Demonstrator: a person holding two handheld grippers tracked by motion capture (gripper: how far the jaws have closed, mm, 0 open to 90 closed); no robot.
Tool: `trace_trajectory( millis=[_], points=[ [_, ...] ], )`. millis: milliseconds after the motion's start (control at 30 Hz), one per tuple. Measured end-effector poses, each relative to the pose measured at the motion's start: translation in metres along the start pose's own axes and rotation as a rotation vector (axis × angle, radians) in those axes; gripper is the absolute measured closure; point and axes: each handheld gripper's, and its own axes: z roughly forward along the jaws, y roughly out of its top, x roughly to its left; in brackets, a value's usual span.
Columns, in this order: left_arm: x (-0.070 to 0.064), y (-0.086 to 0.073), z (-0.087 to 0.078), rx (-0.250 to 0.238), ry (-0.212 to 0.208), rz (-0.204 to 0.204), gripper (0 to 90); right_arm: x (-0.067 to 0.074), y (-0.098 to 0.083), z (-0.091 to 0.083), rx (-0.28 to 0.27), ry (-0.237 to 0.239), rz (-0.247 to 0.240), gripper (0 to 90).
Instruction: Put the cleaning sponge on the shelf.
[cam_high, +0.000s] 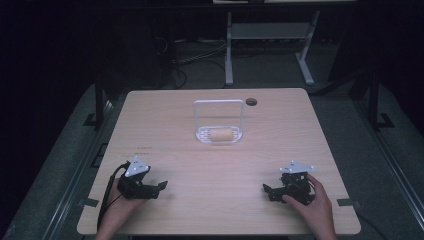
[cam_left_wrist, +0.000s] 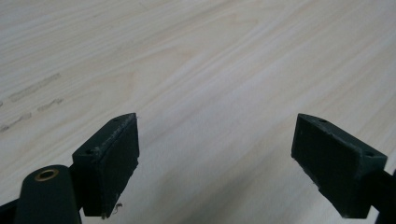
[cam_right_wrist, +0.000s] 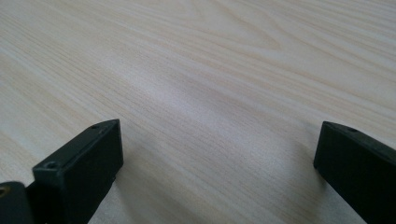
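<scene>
A clear plastic stand (cam_high: 219, 120) with an upright frame sits at the far middle of the wooden table (cam_high: 220, 165), and a tan bread-like roll (cam_high: 221, 134) lies on its base. Near the front left, a hand holds my left gripper (cam_high: 161, 186), pointing toward the table's middle. Its jaws are wide apart over bare wood in the left gripper view (cam_left_wrist: 215, 154), with nothing between them. Near the front right, the other hand holds my right gripper (cam_high: 266, 189), pointing left. In the right gripper view (cam_right_wrist: 219, 163) its jaws also stand wide apart over bare wood.
A dark round cable hole (cam_high: 251, 101) lies at the table's far edge, right of the stand. Behind the table stands a grey metal table frame (cam_high: 265, 45) on a dark floor with cables. A black cable (cam_high: 106, 197) trails from the left gripper.
</scene>
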Motion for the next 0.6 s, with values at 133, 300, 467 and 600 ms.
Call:
trace_trajectory(
  millis=[133, 300, 467, 600],
  points=[
    [-0.003, -0.011, 0.000, 0.021, -0.011, -0.001, 14.7, 0.000, 0.000, 0.000, 0.000, 0.001, 0.000, 0.9],
    [-0.003, -0.025, -0.003, 0.024, -0.006, -0.018, 14.1, 0.000, 0.000, 0.000, 0.000, 0.001, 0.000, 1.0],
    [-0.005, -0.034, -0.001, 0.038, -0.005, -0.013, 13.1, 0.000, 0.000, 0.000, -0.001, 0.000, 0.000, 0.9],
    [-0.004, -0.037, -0.002, 0.015, -0.010, -0.008, 13.0, 0.000, 0.000, 0.000, -0.001, 0.000, 0.000, 1.0]
  ],
)
